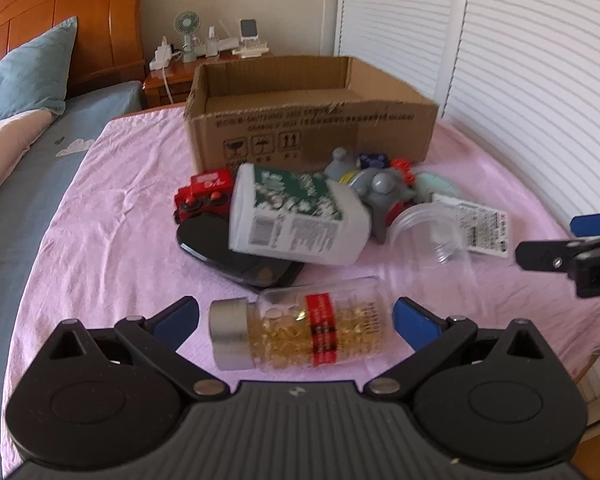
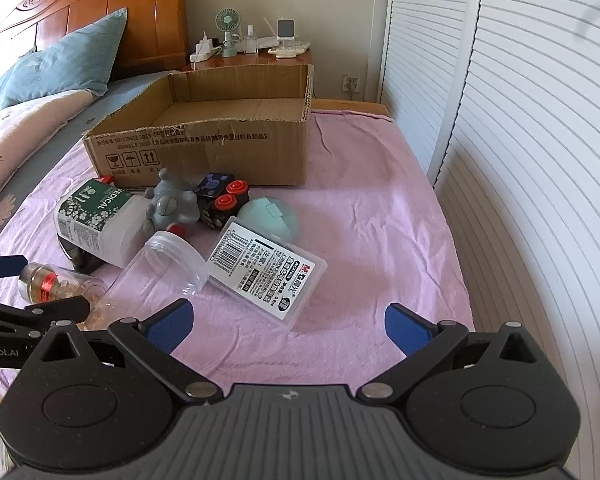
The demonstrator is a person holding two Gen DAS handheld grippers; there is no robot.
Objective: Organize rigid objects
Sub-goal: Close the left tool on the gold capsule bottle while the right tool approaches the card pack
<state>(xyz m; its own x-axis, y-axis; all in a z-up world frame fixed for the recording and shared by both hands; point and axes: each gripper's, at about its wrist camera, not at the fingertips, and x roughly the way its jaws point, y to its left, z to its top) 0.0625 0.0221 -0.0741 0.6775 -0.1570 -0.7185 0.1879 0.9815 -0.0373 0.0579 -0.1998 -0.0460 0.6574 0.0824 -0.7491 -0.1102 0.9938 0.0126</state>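
Note:
A clear bottle of yellow capsules (image 1: pixel 300 330) with a silver cap and red label lies on its side on the pink cloth. My left gripper (image 1: pixel 296 322) is open with a finger on each side of it, not gripping. Beyond it lie a white bottle with a green label (image 1: pixel 296 216), a black flat device (image 1: pixel 236 258), a red toy train (image 1: pixel 206 194), a grey toy figure (image 1: pixel 380 190) and a clear jar (image 1: pixel 432 240). My right gripper (image 2: pixel 290 326) is open over bare cloth, just short of a labelled plastic case (image 2: pixel 268 268). The cardboard box (image 2: pixel 204 148) stands open behind.
A round mint-green item (image 2: pixel 270 216) and a black toy with red wheels (image 2: pixel 224 198) lie near the box. White louvred doors (image 2: pixel 520 160) run along the right. Pillows and a wooden headboard (image 2: pixel 100 12) are at the left, a nightstand with a small fan (image 2: pixel 228 24) behind.

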